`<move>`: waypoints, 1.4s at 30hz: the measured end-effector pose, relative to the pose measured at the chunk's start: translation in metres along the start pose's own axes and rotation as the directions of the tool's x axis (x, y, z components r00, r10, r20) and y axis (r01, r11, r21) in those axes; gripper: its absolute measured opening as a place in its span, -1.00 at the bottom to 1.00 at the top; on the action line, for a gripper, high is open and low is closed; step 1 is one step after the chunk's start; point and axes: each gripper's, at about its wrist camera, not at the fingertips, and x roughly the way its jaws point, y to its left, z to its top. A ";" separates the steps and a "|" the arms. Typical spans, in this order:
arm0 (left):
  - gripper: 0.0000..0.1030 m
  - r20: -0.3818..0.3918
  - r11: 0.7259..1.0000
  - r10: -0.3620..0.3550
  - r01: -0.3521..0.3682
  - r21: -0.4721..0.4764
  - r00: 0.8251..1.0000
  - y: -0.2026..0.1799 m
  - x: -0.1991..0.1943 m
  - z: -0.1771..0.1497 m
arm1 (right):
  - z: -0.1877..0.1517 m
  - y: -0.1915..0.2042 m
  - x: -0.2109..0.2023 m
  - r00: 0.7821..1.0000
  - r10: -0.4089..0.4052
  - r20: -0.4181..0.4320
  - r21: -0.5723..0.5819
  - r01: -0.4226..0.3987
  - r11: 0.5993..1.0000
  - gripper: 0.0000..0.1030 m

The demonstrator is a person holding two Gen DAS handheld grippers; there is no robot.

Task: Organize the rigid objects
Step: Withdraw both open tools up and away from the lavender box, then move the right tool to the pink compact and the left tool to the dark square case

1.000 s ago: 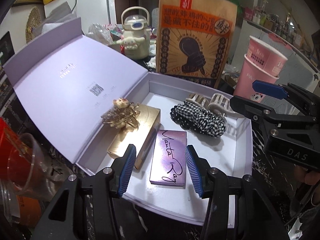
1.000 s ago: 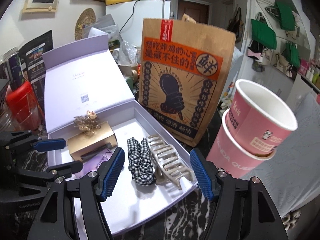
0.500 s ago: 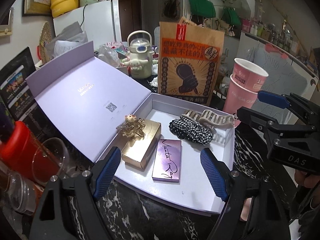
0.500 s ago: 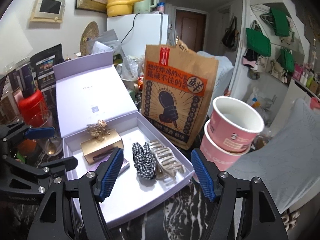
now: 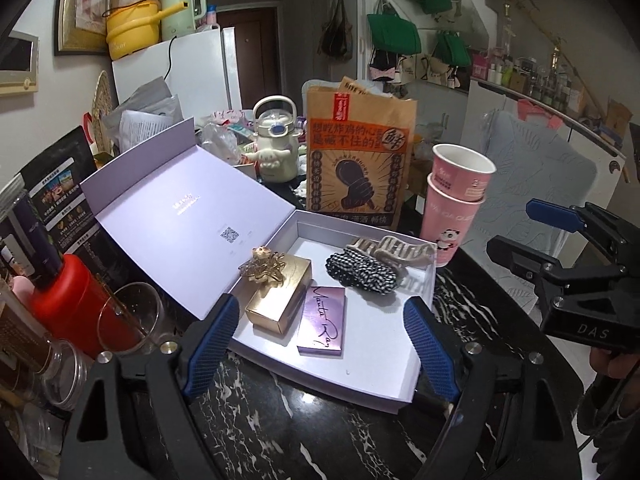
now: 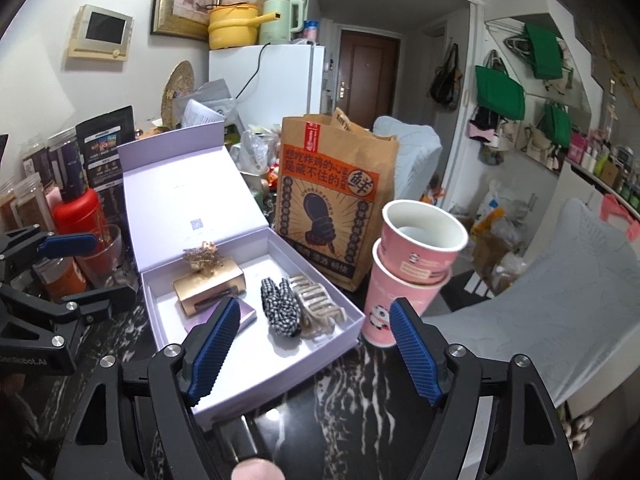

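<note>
My left gripper [image 5: 320,344] hangs above the near edge of the lilac gift box [image 5: 384,384], its jaws spreading wider right now, and there's nothing between the blue pads [image 5: 212,344] but air. My right gripper [image 6: 312,352] is doing the same over on its side, jaws opening, nothing pinched, the box's near corner showing under it. Down in the box, lid [image 5: 188,216] flung back and propped open to the left, everything sits on the white floor: a gold box [image 5: 280,300] on the left with a gold flower-shaped clip [image 5: 264,268] perched on its far end, and a purple palette [image 5: 322,322] with black script lying flat, just beside the gold box on its right. Further back, a black-and-white checked scrunchie [image 5: 360,274] lies touching a beige claw clip [image 5: 396,250], which leans on the box's far right rim. From my right side I see that scrunchie [image 6: 280,306] and claw clip [image 6: 318,306] side by side, with the gold box [image 6: 208,288] off to their left. Behind the box stands a brown paper bag [image 5: 356,168] with orange print, and to its right two stacked pink paper cups [image 5: 452,208], all on the black marbled table [image 5: 304,432]. A red jar [image 5: 76,304] and a clear glass [image 5: 128,320] sit left of the lid.
</note>
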 end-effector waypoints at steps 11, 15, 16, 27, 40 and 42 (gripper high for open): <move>0.89 0.016 1.000 -0.023 0.022 0.008 1.000 -0.016 -0.024 -0.017 | -0.023 -0.003 -0.038 1.000 0.012 0.010 0.022 -0.012 1.000 0.53; 0.89 0.029 1.000 -0.012 0.012 0.023 0.999 -0.024 -0.032 -0.026 | -0.035 -0.003 -0.047 1.000 0.021 0.010 0.028 -0.021 0.999 0.53; 0.89 0.029 1.000 -0.012 0.011 0.027 0.999 -0.026 -0.033 -0.028 | -0.037 -0.003 -0.048 1.000 0.022 0.008 0.030 -0.022 0.999 0.53; 0.89 -0.012 0.997 -0.055 0.055 0.047 0.998 -0.048 -0.031 -0.056 | -0.077 -0.009 -0.056 0.999 0.046 -0.026 0.078 -0.044 0.996 0.53; 0.89 -0.082 0.996 -0.082 0.085 0.038 0.993 -0.065 -0.012 -0.090 | -0.122 -0.009 -0.039 0.990 0.102 -0.097 0.084 -0.094 0.992 0.53; 0.89 -0.095 0.996 -0.083 0.086 0.026 0.992 -0.062 -0.009 -0.094 | -0.127 -0.006 -0.032 0.986 0.126 -0.111 0.087 -0.117 0.989 0.53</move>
